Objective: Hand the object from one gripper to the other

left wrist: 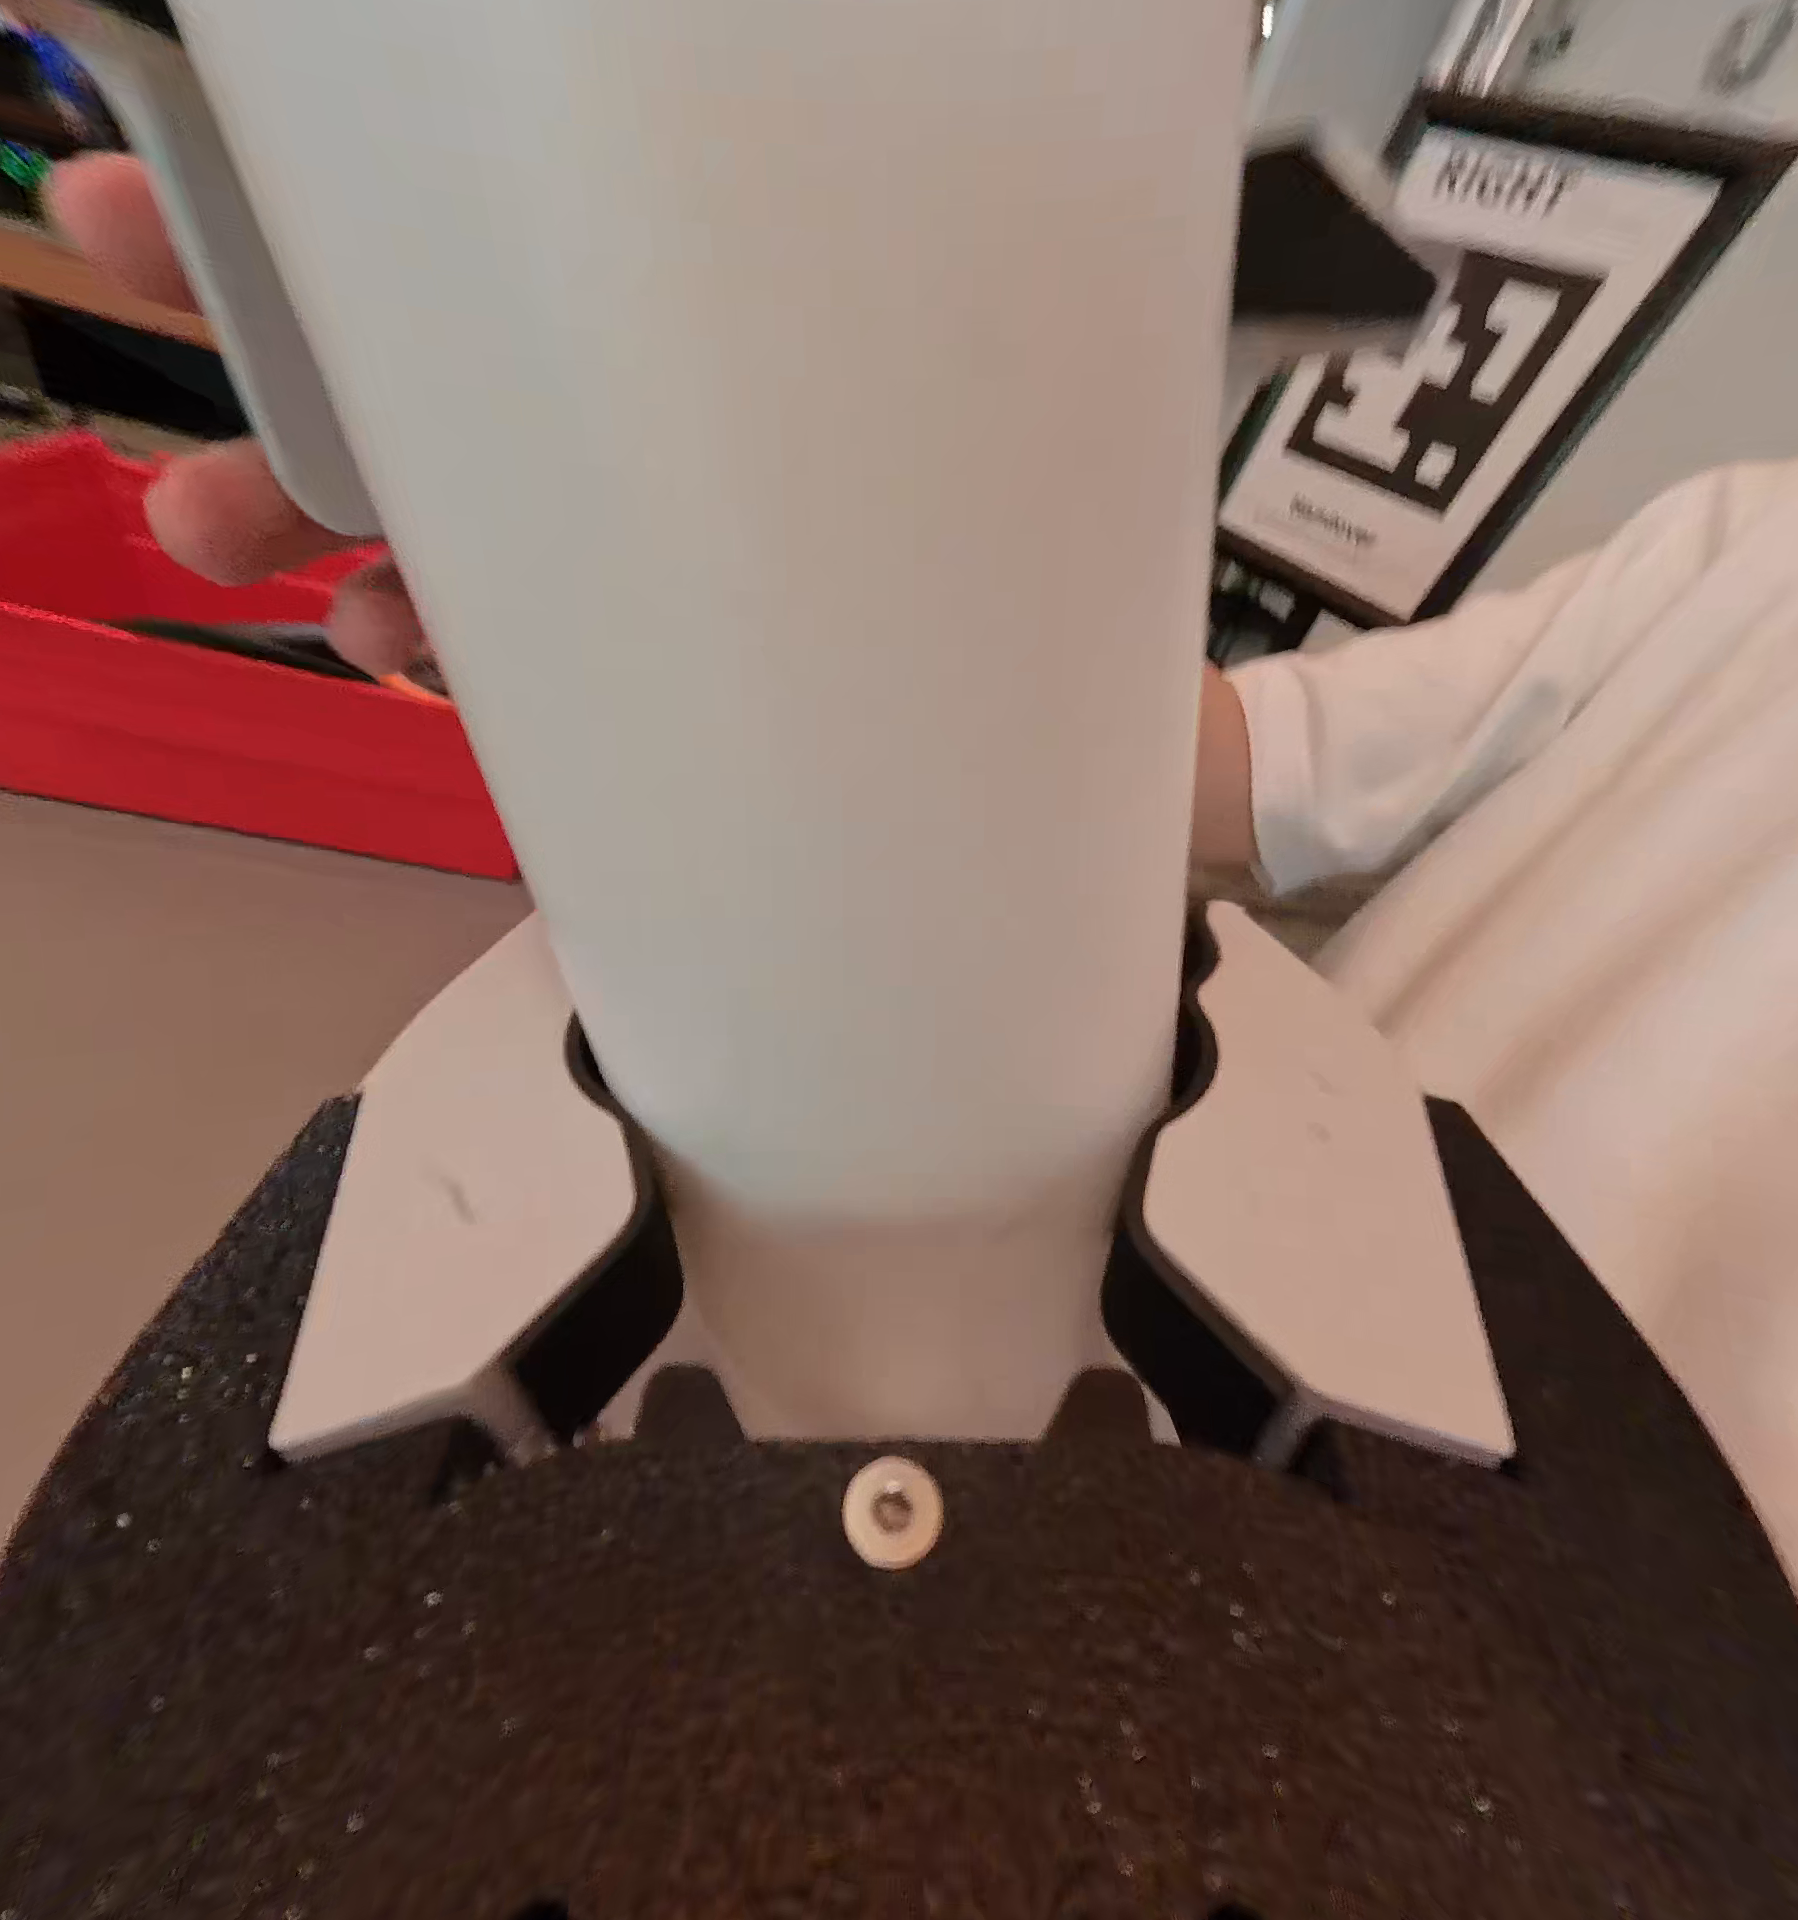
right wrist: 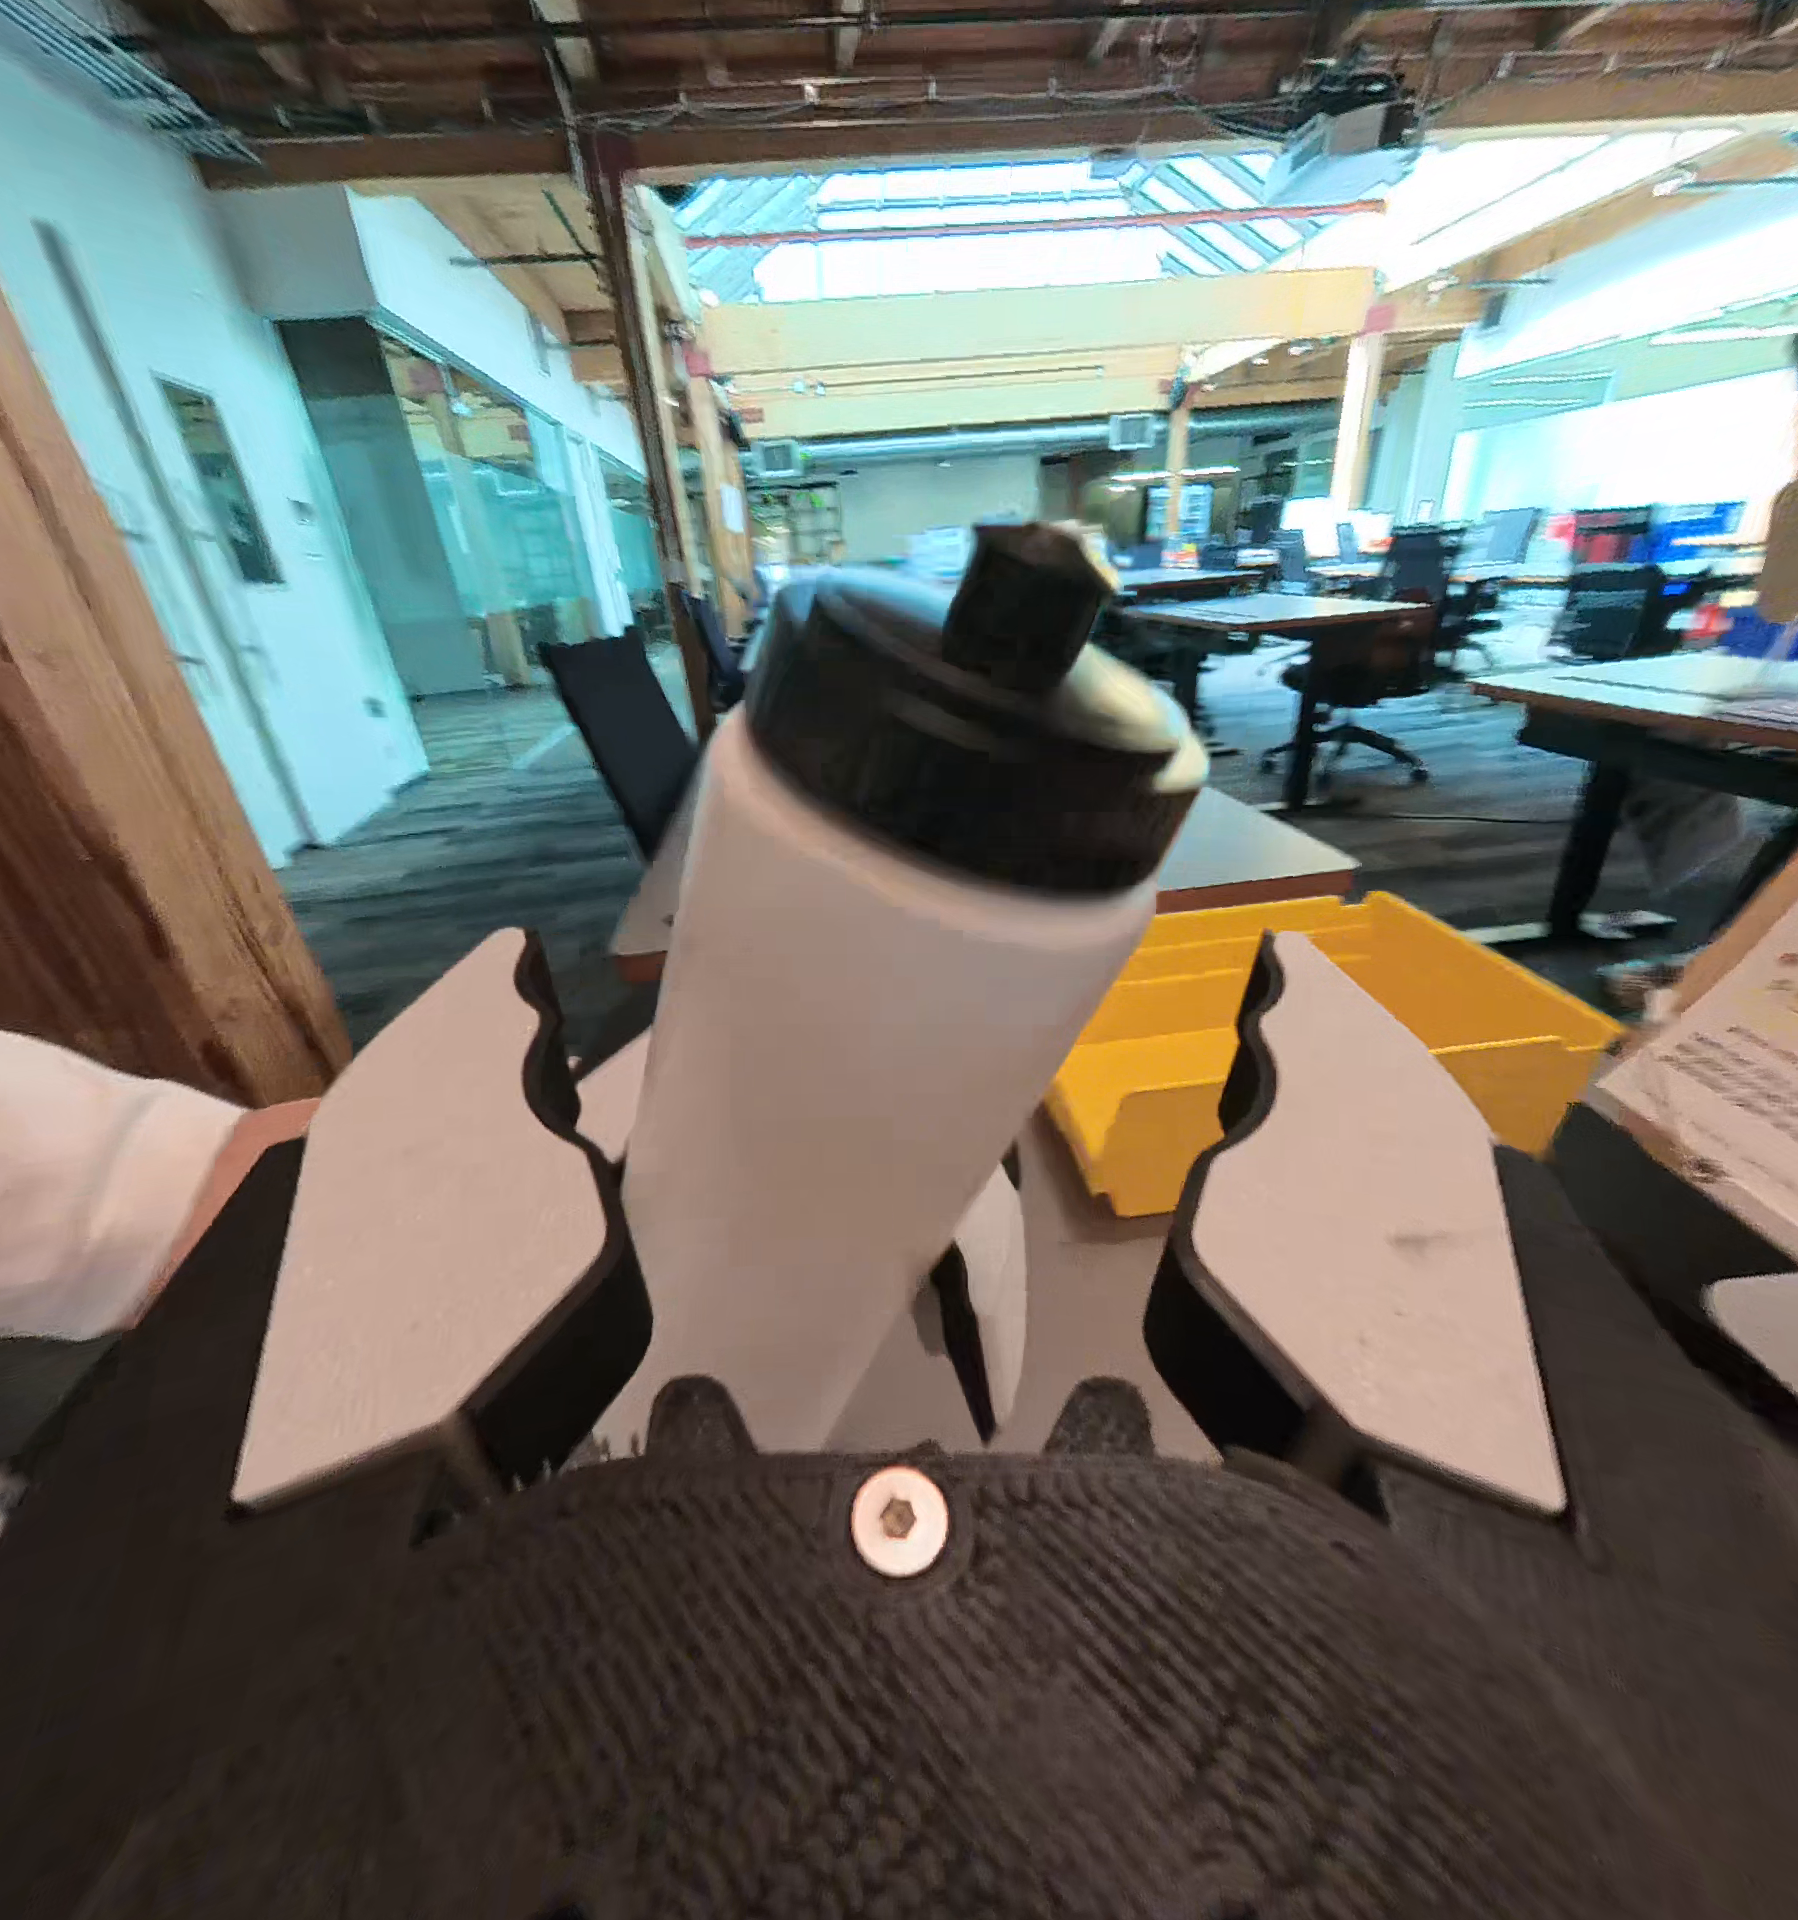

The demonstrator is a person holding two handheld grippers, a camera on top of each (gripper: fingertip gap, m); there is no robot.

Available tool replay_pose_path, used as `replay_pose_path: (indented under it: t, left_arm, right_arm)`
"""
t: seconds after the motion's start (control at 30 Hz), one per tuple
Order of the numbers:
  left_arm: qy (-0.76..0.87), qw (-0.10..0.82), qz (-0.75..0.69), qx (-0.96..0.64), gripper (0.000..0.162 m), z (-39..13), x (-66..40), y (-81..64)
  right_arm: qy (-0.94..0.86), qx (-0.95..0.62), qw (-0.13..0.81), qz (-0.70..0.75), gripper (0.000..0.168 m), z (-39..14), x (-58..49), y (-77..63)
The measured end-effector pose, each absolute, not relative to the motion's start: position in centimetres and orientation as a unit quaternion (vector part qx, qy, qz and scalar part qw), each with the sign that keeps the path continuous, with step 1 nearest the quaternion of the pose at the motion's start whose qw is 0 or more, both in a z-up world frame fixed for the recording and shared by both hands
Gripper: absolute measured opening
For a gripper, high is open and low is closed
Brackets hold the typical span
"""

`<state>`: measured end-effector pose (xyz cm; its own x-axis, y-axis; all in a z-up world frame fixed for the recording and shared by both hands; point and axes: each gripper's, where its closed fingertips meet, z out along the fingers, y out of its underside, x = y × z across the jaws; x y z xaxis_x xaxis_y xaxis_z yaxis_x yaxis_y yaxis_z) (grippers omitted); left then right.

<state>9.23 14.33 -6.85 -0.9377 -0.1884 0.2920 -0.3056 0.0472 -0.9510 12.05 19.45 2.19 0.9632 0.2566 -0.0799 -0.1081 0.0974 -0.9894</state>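
Open-plan office fills the right wrist view: timber beams, skylight, desks (right wrist: 1279, 623) and chairs well behind the bottle. Largest thing near us is the white bottle (right wrist: 853, 1091), our landmark for all places below.

Left gripper (left wrist: 890, 1122): we see its fingers pressed against both sides of the bottle's lower body, closed around it. Firm hold, as far as we can judge.

Right gripper (right wrist: 895, 1122): spread wide. One finger (right wrist: 438, 1195) sits against the bottle's side; the other finger (right wrist: 1362, 1226) stands apart from it, a gap between. It has hold of nothing.

Yellow bin (right wrist: 1331, 1029) lies beyond the bottle, toward the free finger. Red tray (left wrist: 199, 717) sits beside the bottle in the left wrist view.

Risks, as we judge them:
- Bottle leans across the right gripper's gap; closing now could catch it off-centre and twist it.
- If the left gripper lets go before the right one closes, the bottle drops.
- Smooth wall may slide in a partial grip.

View differences: only the right wrist view shows the black cap (right wrist: 968, 738) and the tilt. Only the left wrist view shows a hand (left wrist: 251, 520) past the bottle, a sleeve (left wrist: 1497, 727), and the black-and-white marker panel (left wrist: 1477, 364).
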Motion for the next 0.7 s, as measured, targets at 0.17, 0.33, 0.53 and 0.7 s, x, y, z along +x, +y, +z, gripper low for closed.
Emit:
replay_pose_path:
  t: [0.17, 0.33, 0.53, 0.7]
  left_arm:
    - [-0.747, 0.079, 0.647, 0.129, 0.103, -8.4, 5.2, 10.7]
    - [-0.786, 0.077, 0.602, 0.121, 0.102, -9.6, 2.6, 9.0]
    - [-0.774, -0.060, 0.602, 0.189, 0.092, -8.0, 5.7, 10.4]
    - [-0.687, -0.370, 0.536, 0.323, 0.104, -5.3, 10.8, 16.1]
  right_arm:
    - [-0.095, -0.623, 0.750, 0.203, 0.092, 2.2, 7.9, 16.2]
    - [-0.114, -0.626, 0.746, 0.195, 0.089, 1.8, 5.0, 14.3]
    - [-0.083, -0.638, 0.762, 0.074, 0.088, 3.7, 6.2, 13.2]
    - [0.111, -0.619, 0.772, -0.093, 0.088, 6.1, 14.3, 11.3]
